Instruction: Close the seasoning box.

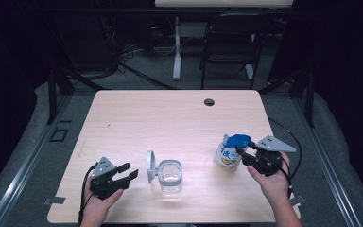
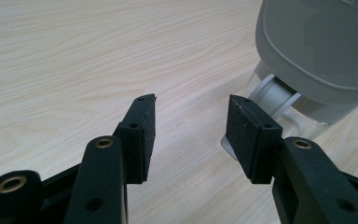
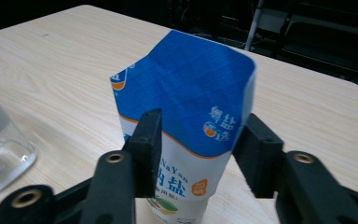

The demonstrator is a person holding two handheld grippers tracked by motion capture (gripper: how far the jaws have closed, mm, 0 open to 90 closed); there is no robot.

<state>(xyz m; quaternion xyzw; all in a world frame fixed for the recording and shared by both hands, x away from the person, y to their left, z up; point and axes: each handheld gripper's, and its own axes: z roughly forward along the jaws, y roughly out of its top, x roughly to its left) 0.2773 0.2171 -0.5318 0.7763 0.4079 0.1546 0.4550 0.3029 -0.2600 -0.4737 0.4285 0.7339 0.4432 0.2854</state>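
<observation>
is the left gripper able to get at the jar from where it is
Probably yes. The left gripper sits open just left of the jar, with bare table between them. The jar's raised lid faces it, so the jaws would likely meet the lid first.

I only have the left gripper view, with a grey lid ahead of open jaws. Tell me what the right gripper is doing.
Observer: The right gripper straddles a blue-and-white salt pouch, one jaw on each side; I cannot tell whether the pads press on it.
Operator: Say how the pouch sits.
Observer: Upright on the table, to the right of the glass jar.
Operator: Report the jar's lid.
Observer: The grey lid is swung open, standing on edge at the jar's left, toward the left gripper.
</observation>
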